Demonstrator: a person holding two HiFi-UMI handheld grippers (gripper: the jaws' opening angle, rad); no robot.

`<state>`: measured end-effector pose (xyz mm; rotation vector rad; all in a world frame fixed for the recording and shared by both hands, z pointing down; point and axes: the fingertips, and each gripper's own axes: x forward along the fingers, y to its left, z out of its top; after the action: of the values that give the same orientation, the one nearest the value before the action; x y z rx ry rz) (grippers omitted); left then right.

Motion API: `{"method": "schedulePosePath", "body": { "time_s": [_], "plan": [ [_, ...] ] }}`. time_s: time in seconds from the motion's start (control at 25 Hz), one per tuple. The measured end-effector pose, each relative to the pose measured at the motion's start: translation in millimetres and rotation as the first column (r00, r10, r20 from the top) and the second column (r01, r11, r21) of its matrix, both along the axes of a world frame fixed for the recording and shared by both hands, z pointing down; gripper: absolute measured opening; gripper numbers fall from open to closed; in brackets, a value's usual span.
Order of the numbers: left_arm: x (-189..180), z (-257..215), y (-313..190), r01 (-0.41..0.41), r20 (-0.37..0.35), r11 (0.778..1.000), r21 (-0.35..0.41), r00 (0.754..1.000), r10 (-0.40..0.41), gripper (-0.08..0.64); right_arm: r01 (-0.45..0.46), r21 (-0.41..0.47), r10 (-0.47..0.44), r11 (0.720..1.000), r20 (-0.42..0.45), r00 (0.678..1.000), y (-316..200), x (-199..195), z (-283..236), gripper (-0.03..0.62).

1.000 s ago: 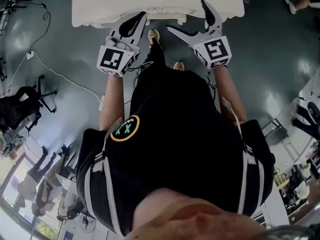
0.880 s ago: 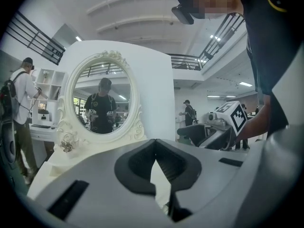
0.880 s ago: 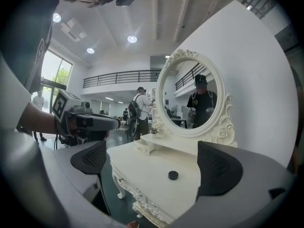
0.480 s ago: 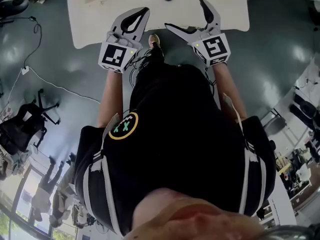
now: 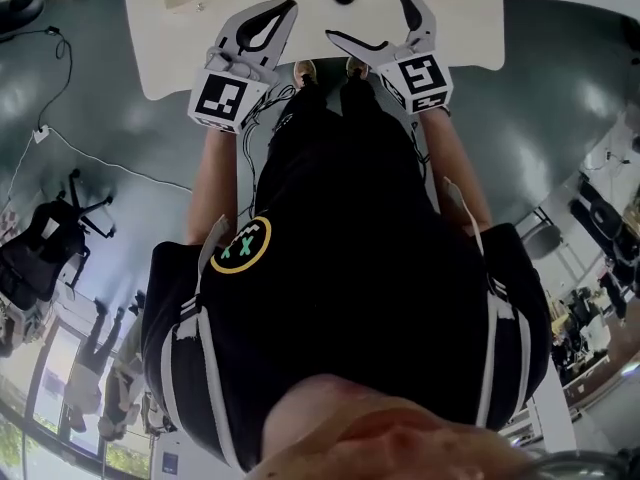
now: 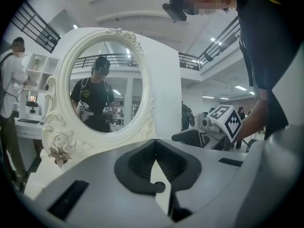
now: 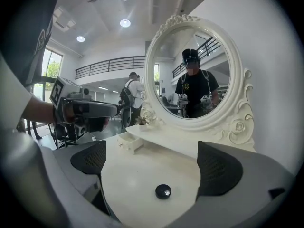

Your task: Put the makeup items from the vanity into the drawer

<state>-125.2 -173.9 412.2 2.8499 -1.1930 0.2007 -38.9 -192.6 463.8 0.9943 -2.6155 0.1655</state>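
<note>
One second ago only the front edge of the white vanity table [image 5: 170, 58] was visible. Now the person stands closer, both grippers have come over its top, and a small round black makeup item [image 7: 163, 191] has appeared. So I judge that the approach is nearly finished and the first pick can begin. The right gripper [image 7: 154, 163] has its dark pads [image 7: 219, 168] spread wide; the black item lies on the table ahead, about between them, not touched. The left gripper [image 6: 156, 146] has its jaws pressed together on nothing. The small white drawer [image 7: 129, 142] stands further back, to the left.
</note>
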Motion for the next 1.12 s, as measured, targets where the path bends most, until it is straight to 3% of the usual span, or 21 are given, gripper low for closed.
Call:
{"method": "schedulePosePath", "body": {
  "time_s": [0.28, 0.68, 0.96, 1.12],
  "plan": [
    [9, 1, -12, 0.055, 0.005, 0.998, -0.016, 0.998, -0.055, 0.018, 0.036, -0.041, -0.037, 0.998, -0.030, 0.999, -30, -1, 52, 0.598],
    [14, -2, -20, 0.092, 0.029, 0.995, -0.022, 0.995, -0.092, 0.018, -0.002, -0.209, -0.032, 0.978, -0.159, 0.987, -68, 2, 170, 0.597],
    [11, -2, -21, 0.109, 0.028, 0.994, -0.026, 0.994, -0.109, 0.018, -0.021, -0.289, -0.045, 0.957, -0.220, 0.974, -71, -3, 206, 0.597],
    [10, -1, -22, 0.106, 0.030, 0.994, -0.025, 0.994, -0.105, 0.018, -0.014, -0.290, -0.070, 0.957, -0.276, 0.959, -69, -5, 217, 0.595]
  ]
}}
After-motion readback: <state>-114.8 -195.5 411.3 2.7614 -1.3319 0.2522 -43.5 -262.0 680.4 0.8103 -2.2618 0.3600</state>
